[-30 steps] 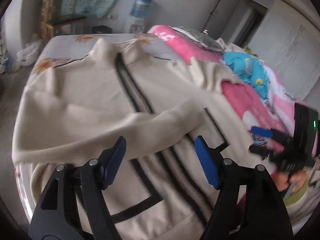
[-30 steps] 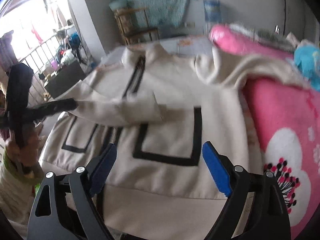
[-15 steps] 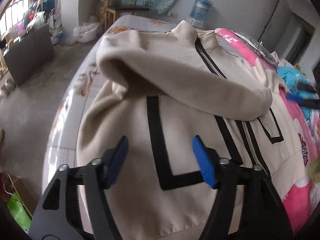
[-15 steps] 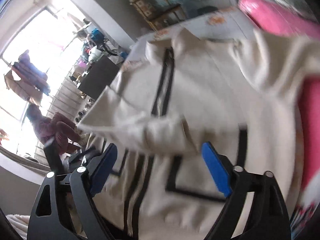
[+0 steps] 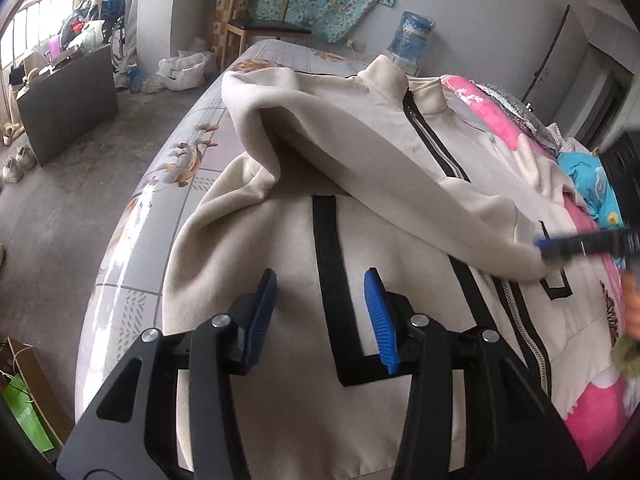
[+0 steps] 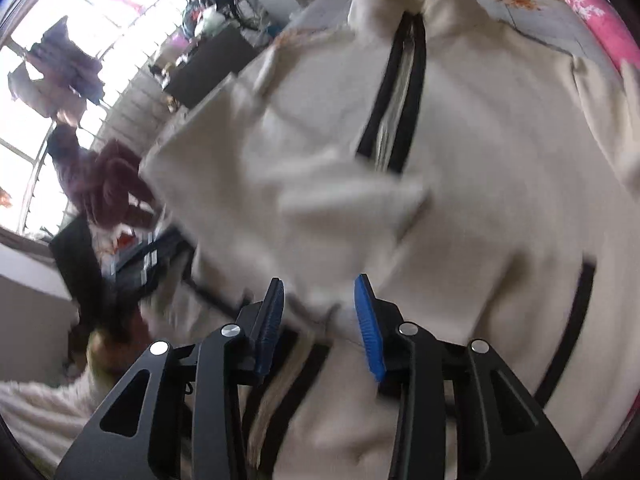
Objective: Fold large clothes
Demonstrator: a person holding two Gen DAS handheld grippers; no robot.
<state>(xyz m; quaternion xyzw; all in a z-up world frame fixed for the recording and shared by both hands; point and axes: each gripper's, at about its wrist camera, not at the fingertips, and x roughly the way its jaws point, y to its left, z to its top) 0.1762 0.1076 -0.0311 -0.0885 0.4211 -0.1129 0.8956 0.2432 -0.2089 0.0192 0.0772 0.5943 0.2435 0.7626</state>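
Observation:
A cream zip jacket (image 5: 360, 152) with black trim lies front up on the bed (image 5: 160, 184). One sleeve (image 5: 400, 184) is folded across its chest, its cuff (image 5: 516, 248) near the zip. My left gripper (image 5: 320, 312) is open and empty, low over the jacket's lower front by a black pocket outline. My right gripper (image 6: 318, 312) is open over the sleeve cuff (image 6: 332, 208), which sits between the blue pads (image 6: 366, 324). It also shows at the right of the left wrist view (image 5: 560, 246), touching the cuff. The right wrist view is blurred.
A pink quilt (image 5: 592, 408) and blue cloth (image 5: 592, 188) lie along the bed's right side. A wooden chair (image 5: 260, 28) and water bottle (image 5: 412, 36) stand behind the bed. A dark cabinet (image 5: 64, 100) and bare floor are at the left.
Both grippers narrowed their jaws but stay open. The left one swung toward the jacket's lower left. The right one moved in low over the folded sleeve's cuff.

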